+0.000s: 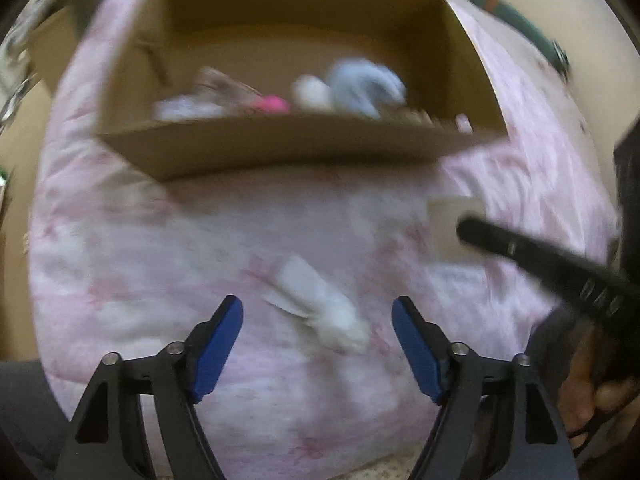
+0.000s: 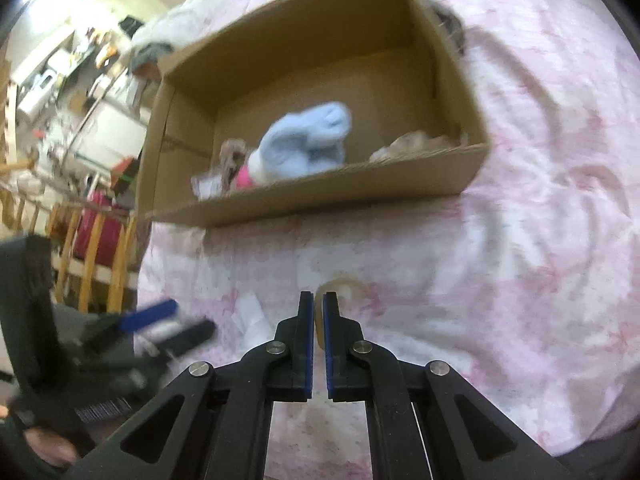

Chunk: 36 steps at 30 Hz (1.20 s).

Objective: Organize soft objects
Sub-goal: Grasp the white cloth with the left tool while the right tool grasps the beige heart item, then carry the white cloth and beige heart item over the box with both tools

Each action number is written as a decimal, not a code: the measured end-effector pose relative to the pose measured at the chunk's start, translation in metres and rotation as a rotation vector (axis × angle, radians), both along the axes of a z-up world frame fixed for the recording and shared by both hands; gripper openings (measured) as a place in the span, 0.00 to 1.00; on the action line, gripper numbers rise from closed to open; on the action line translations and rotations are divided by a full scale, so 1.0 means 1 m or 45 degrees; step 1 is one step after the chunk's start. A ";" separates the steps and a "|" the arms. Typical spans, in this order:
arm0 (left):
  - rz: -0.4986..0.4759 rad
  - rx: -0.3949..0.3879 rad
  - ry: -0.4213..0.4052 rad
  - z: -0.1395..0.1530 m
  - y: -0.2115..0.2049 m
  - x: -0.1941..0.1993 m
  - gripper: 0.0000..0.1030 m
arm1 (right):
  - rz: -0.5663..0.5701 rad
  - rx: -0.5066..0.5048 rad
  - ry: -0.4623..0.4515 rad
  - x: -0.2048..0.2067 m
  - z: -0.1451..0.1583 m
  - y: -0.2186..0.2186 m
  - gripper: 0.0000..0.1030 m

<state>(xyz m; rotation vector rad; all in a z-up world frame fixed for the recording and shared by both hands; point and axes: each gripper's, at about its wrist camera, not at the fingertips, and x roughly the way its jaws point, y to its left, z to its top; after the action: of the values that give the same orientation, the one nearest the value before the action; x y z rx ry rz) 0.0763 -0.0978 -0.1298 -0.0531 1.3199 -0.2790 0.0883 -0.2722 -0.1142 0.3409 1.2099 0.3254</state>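
A cardboard box [image 1: 280, 148] lies on a pink bedspread [image 1: 160, 260] and holds a light blue plush [image 1: 366, 86], a white ball, a pink item [image 1: 272, 104] and other soft things. A small white soft object [image 1: 320, 306] lies on the bedspread between the fingers of my open left gripper [image 1: 318, 320]. In the right wrist view the box [image 2: 320, 196] and blue plush [image 2: 304, 144] show ahead. My right gripper [image 2: 319, 304] is nearly shut on a thin cream-coloured item [image 2: 320, 320]. The white object [image 2: 252, 316] lies to its left.
The right gripper's black arm [image 1: 560, 264] reaches in from the right of the left wrist view. A wooden railing [image 2: 92, 248] and cluttered shelves [image 2: 72, 80] stand left of the bed. A grey pillow or blanket [image 2: 160, 40] lies behind the box.
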 end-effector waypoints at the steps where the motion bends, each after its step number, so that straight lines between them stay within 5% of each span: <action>1: -0.020 0.014 0.015 -0.006 -0.007 0.000 0.73 | -0.015 0.002 0.000 0.000 0.000 -0.003 0.06; 7: -0.009 0.168 0.063 -0.040 -0.014 0.006 0.72 | -0.071 0.018 -0.001 0.000 0.002 -0.014 0.06; 10: 0.040 0.176 0.057 -0.043 -0.004 0.009 0.54 | -0.070 0.021 -0.005 -0.001 0.004 -0.015 0.06; 11: 0.044 0.185 0.037 -0.040 -0.002 0.009 0.31 | -0.068 0.022 -0.005 0.000 0.004 -0.015 0.06; 12: 0.032 0.213 0.011 -0.038 -0.002 0.008 0.19 | -0.066 0.024 -0.003 -0.001 0.004 -0.015 0.06; 24: 0.146 0.165 0.005 -0.025 0.037 0.010 0.19 | -0.027 0.002 0.013 0.001 -0.001 -0.005 0.06; 36: 0.212 0.268 -0.087 -0.008 0.066 -0.002 0.19 | 0.023 -0.022 0.025 0.003 -0.004 0.006 0.06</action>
<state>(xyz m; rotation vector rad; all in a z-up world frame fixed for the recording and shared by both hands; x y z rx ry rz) 0.0747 -0.0315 -0.1375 0.0240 1.2622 0.0003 0.0913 -0.2658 -0.1184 0.3190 1.2353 0.3272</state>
